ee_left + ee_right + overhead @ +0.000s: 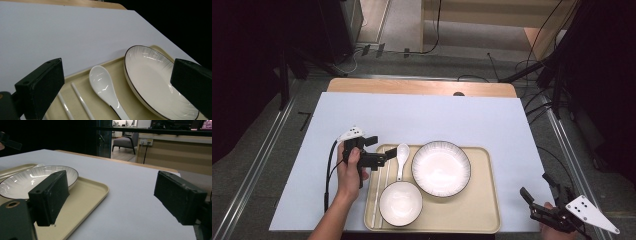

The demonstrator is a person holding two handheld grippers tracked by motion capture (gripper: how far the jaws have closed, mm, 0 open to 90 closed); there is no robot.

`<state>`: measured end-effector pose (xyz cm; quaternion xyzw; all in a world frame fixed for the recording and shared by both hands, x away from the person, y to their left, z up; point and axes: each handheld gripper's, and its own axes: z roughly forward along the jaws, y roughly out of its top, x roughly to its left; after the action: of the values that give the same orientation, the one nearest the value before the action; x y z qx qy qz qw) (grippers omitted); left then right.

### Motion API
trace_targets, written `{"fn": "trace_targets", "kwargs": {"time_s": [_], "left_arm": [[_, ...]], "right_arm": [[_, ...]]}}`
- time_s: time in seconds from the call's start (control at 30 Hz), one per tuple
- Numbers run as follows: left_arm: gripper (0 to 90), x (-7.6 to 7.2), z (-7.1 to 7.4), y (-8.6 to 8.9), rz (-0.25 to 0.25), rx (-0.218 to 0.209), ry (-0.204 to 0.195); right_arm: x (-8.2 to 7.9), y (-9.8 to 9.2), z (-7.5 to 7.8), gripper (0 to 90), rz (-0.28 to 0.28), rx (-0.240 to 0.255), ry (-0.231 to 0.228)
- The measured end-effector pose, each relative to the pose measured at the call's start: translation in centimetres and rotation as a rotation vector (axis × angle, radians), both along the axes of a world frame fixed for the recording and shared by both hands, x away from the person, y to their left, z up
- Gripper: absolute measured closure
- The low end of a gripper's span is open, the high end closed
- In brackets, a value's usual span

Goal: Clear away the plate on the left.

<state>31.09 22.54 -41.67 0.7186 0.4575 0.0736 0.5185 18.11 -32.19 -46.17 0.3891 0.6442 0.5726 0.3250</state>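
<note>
A beige tray (484,210) lies near the front edge of the white table. It holds a large white plate (441,168) with a dark rim, a smaller white bowl (400,203), a white spoon (401,156) and two white chopsticks (379,192) along its left side. My left gripper (381,151) hovers open at the tray's top left corner, its jaws spread wide over the chopsticks (81,102) and spoon (103,87). My right gripper (537,192) is open off the table's front right corner, with the plate (27,181) and tray (87,192) to its left.
The white table top (422,117) has a wooden strip (422,87) along its far edge. Metal rails and cables run on the floor around the table. In the right gripper view a wooden counter (175,152) and a chair (125,142) stand beyond the table.
</note>
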Motion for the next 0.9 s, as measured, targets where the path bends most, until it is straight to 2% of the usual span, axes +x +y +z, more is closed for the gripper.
{"fn": "trace_targets", "kwargs": {"time_s": [0.17, 0.3, 0.47, 0.9], "left_arm": [[0.0, -0.6, -0.3, 1.0, 0.024, -0.012, -0.004], [0.0, -1.0, -0.4, 1.6, 0.037, 0.010, -0.018], [0.0, -1.8, -0.7, 2.4, 0.055, 0.011, -0.032], [0.0, -3.4, -1.1, 4.3, 0.088, 0.024, -0.040]], "right_arm": [[0.0, 0.1, 0.0, 12.9, 0.004, -0.002, 0.005], [0.0, 0.1, 0.0, 12.9, 0.003, -0.002, 0.004], [0.0, 0.1, -0.1, 12.9, 0.002, 0.001, 0.004], [0.1, 0.1, -0.1, 12.9, 0.003, -0.002, 0.005]]}}
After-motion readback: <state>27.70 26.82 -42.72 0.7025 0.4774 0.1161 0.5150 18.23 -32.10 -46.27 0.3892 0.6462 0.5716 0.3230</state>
